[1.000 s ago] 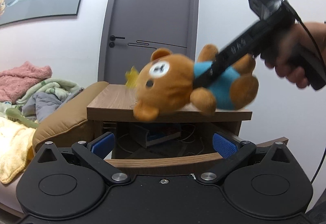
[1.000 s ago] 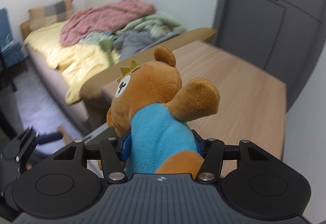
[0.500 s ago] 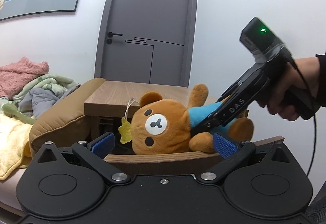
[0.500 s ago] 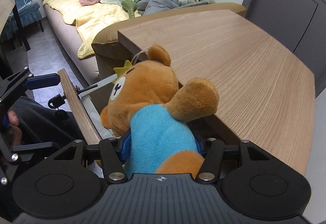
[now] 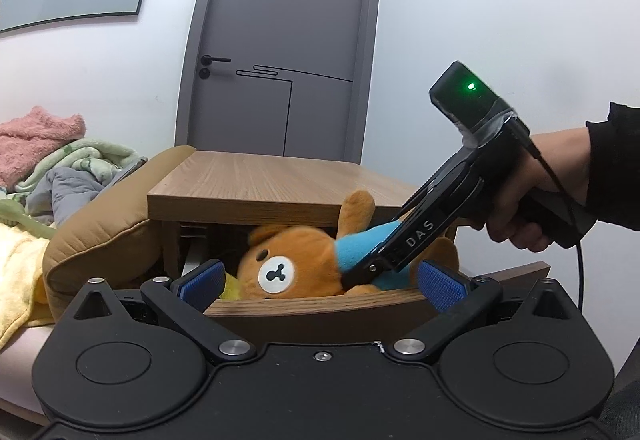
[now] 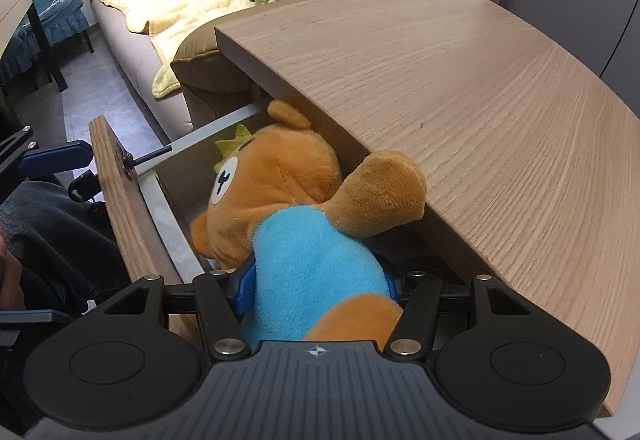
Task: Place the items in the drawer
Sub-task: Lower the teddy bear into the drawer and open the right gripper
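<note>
Left gripper (image 5: 320, 282) jaws apart, blue pads either side of the pulled-out wooden drawer front (image 5: 320, 310), clamping nothing. At 12 o'clock from it, the orange plush bear in blue shirt (image 5: 304, 260) lies in the drawer, head at 9 o'clock. Right gripper (image 6: 320, 286) is clamped on its blue torso. Risk: raised paw (image 6: 384, 191) snags on the wood-grain tabletop edge (image 6: 400, 167); bear sits proud, drawer jams on closing.

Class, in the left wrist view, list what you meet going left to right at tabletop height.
Pink blanket → green blanket → brown cushion → wooden tabletop → right tool gripping the teddy bear → person's hand.
</note>
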Tool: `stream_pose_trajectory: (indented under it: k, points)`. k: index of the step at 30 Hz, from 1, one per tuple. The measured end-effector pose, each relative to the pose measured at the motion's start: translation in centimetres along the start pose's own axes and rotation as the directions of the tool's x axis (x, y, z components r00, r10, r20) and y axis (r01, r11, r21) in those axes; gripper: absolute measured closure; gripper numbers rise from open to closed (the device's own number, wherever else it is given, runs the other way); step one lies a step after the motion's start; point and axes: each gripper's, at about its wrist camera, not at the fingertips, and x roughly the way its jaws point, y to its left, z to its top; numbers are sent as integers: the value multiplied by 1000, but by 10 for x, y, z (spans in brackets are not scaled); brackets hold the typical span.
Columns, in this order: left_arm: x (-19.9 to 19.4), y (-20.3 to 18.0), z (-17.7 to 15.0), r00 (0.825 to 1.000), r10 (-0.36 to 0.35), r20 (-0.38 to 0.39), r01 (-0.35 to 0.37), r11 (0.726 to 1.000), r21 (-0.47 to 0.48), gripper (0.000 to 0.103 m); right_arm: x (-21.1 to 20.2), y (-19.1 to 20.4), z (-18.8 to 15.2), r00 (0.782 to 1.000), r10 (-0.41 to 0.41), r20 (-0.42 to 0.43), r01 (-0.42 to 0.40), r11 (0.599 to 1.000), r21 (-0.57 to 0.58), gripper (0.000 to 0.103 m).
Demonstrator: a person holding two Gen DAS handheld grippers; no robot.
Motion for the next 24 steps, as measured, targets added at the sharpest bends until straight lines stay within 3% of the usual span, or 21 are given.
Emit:
stream_pose_trajectory:
  k: [14, 21, 24]
  points:
    - [-4, 3, 2, 1000, -11, 2, 11, 1000, -20, 1, 12, -13, -5, 1000, 13, -26, -12, 999, 52, 41]
    - [-6, 5, 3, 1000, -3, 12, 3, 1000, -18, 1, 11, -13, -4, 1000, 13, -24, -11, 995, 97, 33]
    - [-6, 8, 3, 1000, 6, 13, -6, 1000, -20, 1, 7, -15, -4, 999, 32, 2, -32, 990, 136, 25]
